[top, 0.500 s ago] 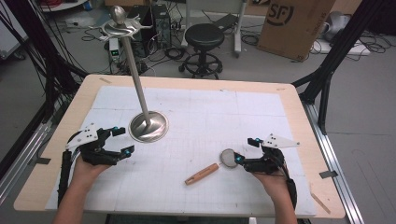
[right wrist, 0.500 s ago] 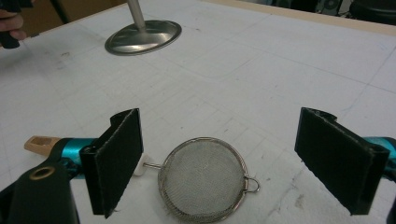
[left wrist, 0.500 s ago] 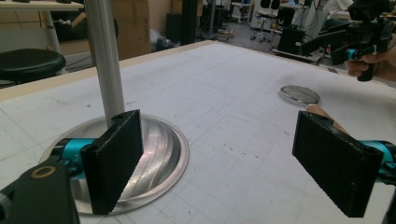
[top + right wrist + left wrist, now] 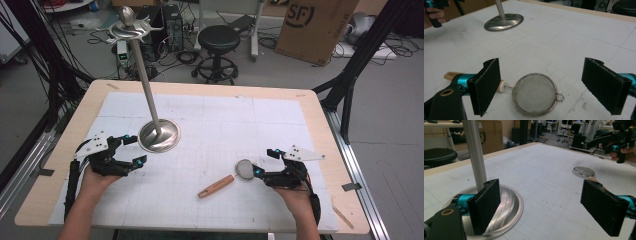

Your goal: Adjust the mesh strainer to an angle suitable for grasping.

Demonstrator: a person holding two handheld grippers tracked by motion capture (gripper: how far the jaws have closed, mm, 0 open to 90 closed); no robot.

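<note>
Right gripper (image 4: 541, 87) jaws spread wide over the strainer (image 4: 535, 93), which lies flat on the table (image 4: 310, 107), near right. Left gripper (image 4: 131, 150) spread beside the stand (image 4: 159, 135). Risk: pads skidding off the thin rim, strainer sliding away.

We count one strainer (image 4: 244, 169) with a wooden handle, one metal stand (image 4: 159, 135) with a round base, two hand-held grippers (left gripper (image 4: 131, 150), right gripper (image 4: 264, 161)), one white mat (image 4: 225, 130), one stool (image 4: 218, 39), one cardboard box (image 4: 312, 22).
</note>
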